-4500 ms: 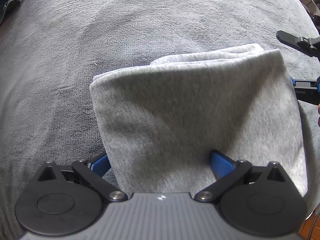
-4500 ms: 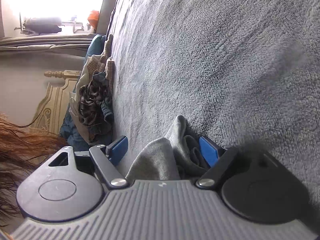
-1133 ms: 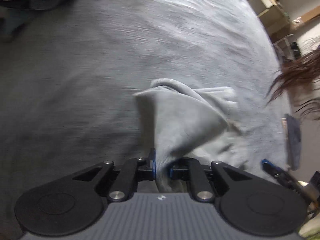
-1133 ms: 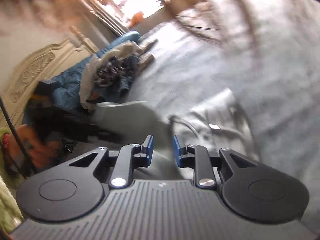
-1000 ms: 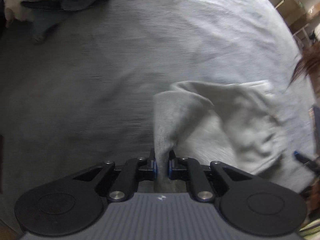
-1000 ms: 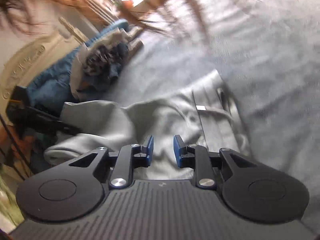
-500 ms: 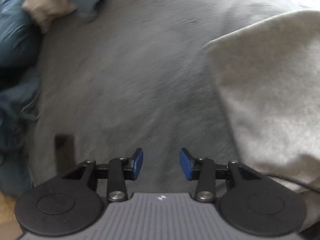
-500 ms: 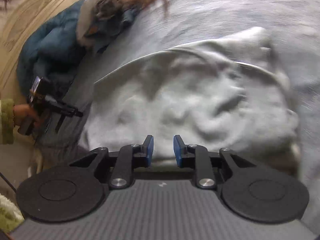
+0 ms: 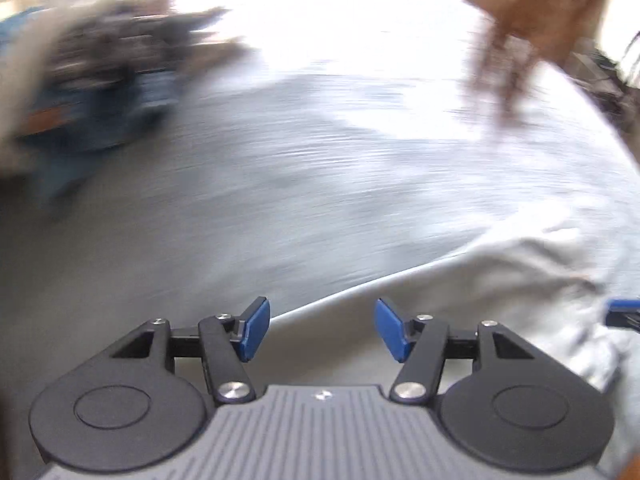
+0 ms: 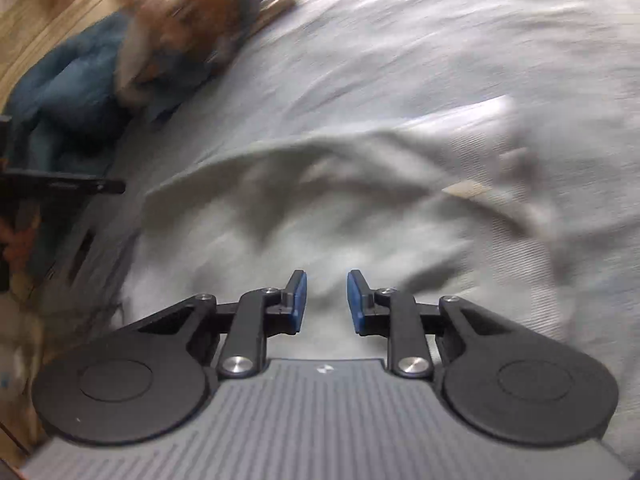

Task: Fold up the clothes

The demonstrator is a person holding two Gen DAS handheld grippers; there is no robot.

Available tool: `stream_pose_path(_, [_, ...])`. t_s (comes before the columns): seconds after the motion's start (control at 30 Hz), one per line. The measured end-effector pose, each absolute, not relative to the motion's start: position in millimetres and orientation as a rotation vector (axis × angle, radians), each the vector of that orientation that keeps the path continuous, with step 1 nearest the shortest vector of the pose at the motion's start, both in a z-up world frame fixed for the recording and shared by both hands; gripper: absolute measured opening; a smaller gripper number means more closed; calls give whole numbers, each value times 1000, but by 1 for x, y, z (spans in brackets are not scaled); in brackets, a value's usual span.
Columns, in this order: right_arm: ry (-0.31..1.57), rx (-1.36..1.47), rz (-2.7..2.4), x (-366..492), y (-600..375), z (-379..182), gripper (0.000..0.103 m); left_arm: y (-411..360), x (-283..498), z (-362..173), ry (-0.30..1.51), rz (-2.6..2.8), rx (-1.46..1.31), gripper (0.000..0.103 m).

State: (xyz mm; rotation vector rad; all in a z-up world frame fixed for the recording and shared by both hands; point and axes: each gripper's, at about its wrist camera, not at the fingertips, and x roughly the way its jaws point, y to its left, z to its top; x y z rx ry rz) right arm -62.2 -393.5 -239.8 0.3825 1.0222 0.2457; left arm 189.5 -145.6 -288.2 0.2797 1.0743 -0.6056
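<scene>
On grey bed cover (image 9: 304, 184): pale grey garment (image 10: 320, 208), lying rumpled and partly folded, near edge straight, creases across upper layer; small tan label (image 10: 466, 190) toward far right corner.

Over garment's near edge: left gripper (image 9: 322, 330), jaws spreading wider, blue pads (image 9: 254, 330) clear of cloth, nothing gripped; garment edge running slantwise beneath the gap.

Over garment's middle: right gripper (image 10: 327, 302), jaws narrowly parted and easing apart, pads (image 10: 298, 300) not pressing on anything; cloth seen below the gap, contact not determinable.

At far left of bed: heap of blue and patterned clothes (image 9: 92, 76), blurred. Also seen from right wrist (image 10: 76, 92).

At upper right of left view: strands of reddish-brown hair (image 9: 516, 40), blurred.
</scene>
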Motion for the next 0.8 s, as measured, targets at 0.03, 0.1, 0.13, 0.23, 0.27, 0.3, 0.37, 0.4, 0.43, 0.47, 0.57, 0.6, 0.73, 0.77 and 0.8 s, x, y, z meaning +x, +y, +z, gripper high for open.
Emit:
stream_pose_path(0.03, [1011,389,208,-59,-410,-242,28,-172,190,-293,1068,-693,294,60])
stream_pose_path(0.1, [998,409,141,-52,-440,-248,32,-225,189,-302,1059,-853,345,60])
stream_pose_path(0.13, [1000,420,118,-47,-452,-252,32,-251,187,-307,1058,-924,379,60])
stream_pose_path(0.23, [989,450,99,-37,-480,-263,33,-319,177,-320,1045,-1089,468,60])
stream_pose_path(0.27, [984,458,104,-34,-486,-266,33,-340,173,-324,1042,-1139,497,60])
stream_pose_path(0.3, [983,464,113,-31,-490,-270,33,-356,170,-329,1041,-1183,526,59])
stream_pose_path(0.37, [976,474,129,-28,-496,-276,33,-379,162,-338,1048,-1261,578,53])
stream_pose_path(0.4, [968,478,147,-27,-498,-278,33,-386,159,-343,1057,-1296,599,52])
stream_pose_path(0.43, [962,481,168,-26,-498,-280,32,-392,159,-347,1076,-1324,609,52])
stream_pose_path(0.47, [956,484,178,-27,-499,-280,32,-397,159,-349,1088,-1343,623,52])
stream_pose_path(0.57, [953,527,193,-34,-505,-284,32,-407,164,-357,1133,-1386,646,55])
stream_pose_path(0.6, [954,548,191,-37,-508,-284,32,-409,166,-359,1153,-1397,646,57])
stream_pose_path(0.73, [953,597,199,-46,-518,-289,32,-411,175,-362,1202,-1459,647,50])
stream_pose_path(0.77, [953,595,201,-47,-519,-290,32,-410,176,-360,1193,-1476,656,43])
stream_pose_path(0.8, [953,593,203,-48,-520,-290,32,-409,177,-358,1182,-1493,665,36])
